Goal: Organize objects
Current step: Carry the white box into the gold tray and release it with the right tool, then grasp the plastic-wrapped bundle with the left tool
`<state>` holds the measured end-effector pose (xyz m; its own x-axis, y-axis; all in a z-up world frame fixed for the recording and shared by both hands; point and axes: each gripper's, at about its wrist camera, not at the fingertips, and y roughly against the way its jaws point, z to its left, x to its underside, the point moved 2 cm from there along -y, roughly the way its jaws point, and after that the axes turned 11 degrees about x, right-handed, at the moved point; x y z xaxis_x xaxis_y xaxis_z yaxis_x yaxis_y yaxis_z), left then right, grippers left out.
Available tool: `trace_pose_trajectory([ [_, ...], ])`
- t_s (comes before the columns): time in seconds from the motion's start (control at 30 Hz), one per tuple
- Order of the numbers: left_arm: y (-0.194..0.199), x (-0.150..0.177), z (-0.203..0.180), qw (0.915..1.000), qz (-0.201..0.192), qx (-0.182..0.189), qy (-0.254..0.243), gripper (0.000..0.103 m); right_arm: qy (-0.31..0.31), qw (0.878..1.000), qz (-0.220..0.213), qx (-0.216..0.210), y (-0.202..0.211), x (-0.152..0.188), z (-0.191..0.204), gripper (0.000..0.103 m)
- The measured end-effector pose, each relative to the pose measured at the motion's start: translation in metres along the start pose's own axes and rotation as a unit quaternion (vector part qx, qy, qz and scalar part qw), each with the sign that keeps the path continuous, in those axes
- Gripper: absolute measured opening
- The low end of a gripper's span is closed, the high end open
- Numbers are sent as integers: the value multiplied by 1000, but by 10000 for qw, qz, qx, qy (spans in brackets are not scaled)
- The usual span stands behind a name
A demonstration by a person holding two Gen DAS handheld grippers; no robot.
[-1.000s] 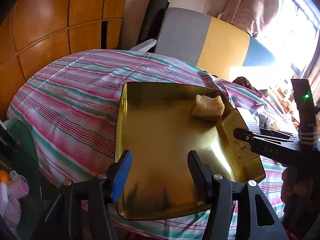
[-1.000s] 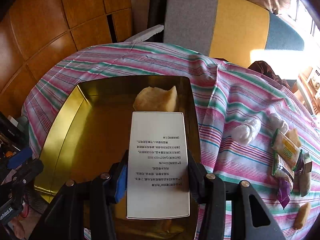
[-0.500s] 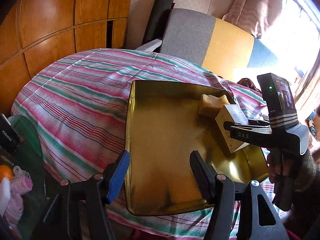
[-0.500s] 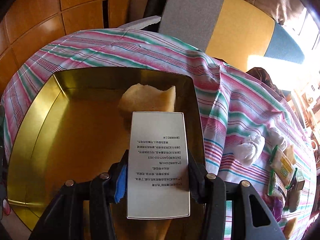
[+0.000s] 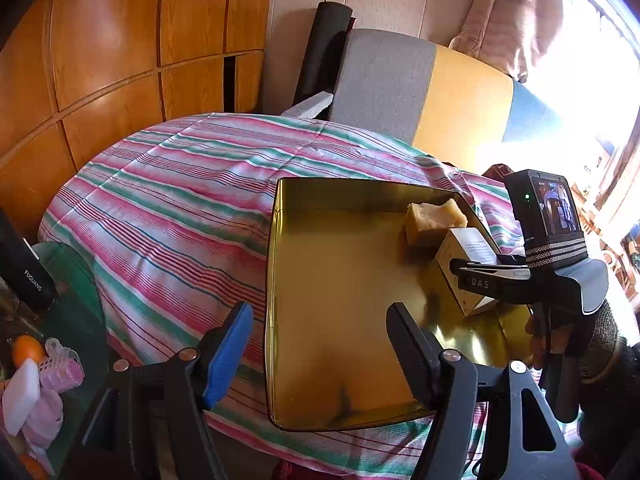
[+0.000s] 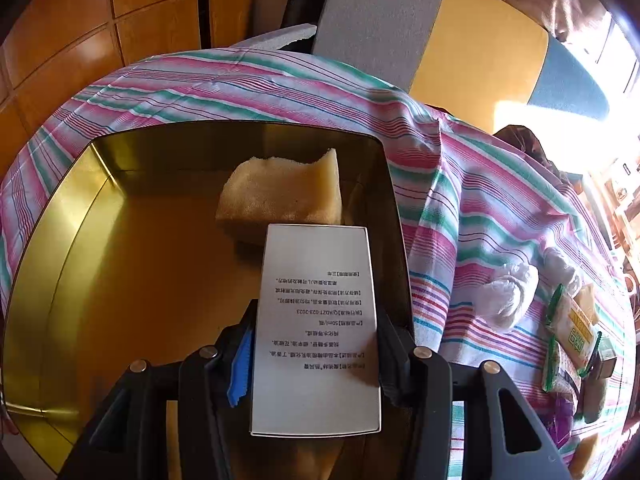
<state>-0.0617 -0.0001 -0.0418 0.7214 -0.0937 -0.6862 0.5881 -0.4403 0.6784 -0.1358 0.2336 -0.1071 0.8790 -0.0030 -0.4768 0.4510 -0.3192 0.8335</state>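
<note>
A gold metal tray (image 5: pixel 340 280) lies on the striped tablecloth. A yellow sponge (image 5: pixel 434 220) rests in its far right corner. My right gripper (image 6: pixel 316 344) is shut on a white printed box (image 6: pixel 316 280), holding it low inside the tray (image 6: pixel 140 260), just in front of the sponge (image 6: pixel 284 196). In the left wrist view the box (image 5: pixel 466 246) sits beside the sponge with the right gripper (image 5: pixel 480 280) clamped on it. My left gripper (image 5: pixel 320 354) hovers over the tray's near edge. Its jaws are opening, and the pads press on nothing.
Several snack packets (image 6: pixel 572 332) and a white plastic bundle (image 6: pixel 508 296) lie on the cloth right of the tray. A grey and yellow chair back (image 5: pixel 400 80) stands behind the table. An orange (image 5: pixel 26 350) and a black case (image 5: pixel 24 272) sit low at the left.
The right gripper has brought the box down into the tray, closer to the sponge. The left gripper's jaws have spread wider.
</note>
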Motion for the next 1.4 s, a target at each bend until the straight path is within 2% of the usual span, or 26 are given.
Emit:
trace_pose_trajectory([
  [0.3,0,2,-2,10000,29,-32,-29,74,-83,9999,-58,-102,8,2,0,53],
  [0.37,0,3,-4,10000,30,-36,-48,74,-117,9998,-99,-121,11,2,-1,61],
  [0.43,1,4,-5,10000,28,-52,-54,76,-144,9997,-173,-130,17,2,-2,64],
  [0.9,2,7,-19,9997,43,-57,-216,77,-454,9969,-555,-310,54,12,-24,66],
  [1.17,0,7,-31,9993,98,-13,-352,78,-747,9938,-758,-312,76,25,-61,68],
  [1.27,-1,7,-38,9990,110,8,-442,81,-921,9923,-783,-261,80,33,-84,72],
  [1.4,-4,5,-52,9980,121,76,-608,83,-1273,9886,-788,-139,85,46,-128,72],
])
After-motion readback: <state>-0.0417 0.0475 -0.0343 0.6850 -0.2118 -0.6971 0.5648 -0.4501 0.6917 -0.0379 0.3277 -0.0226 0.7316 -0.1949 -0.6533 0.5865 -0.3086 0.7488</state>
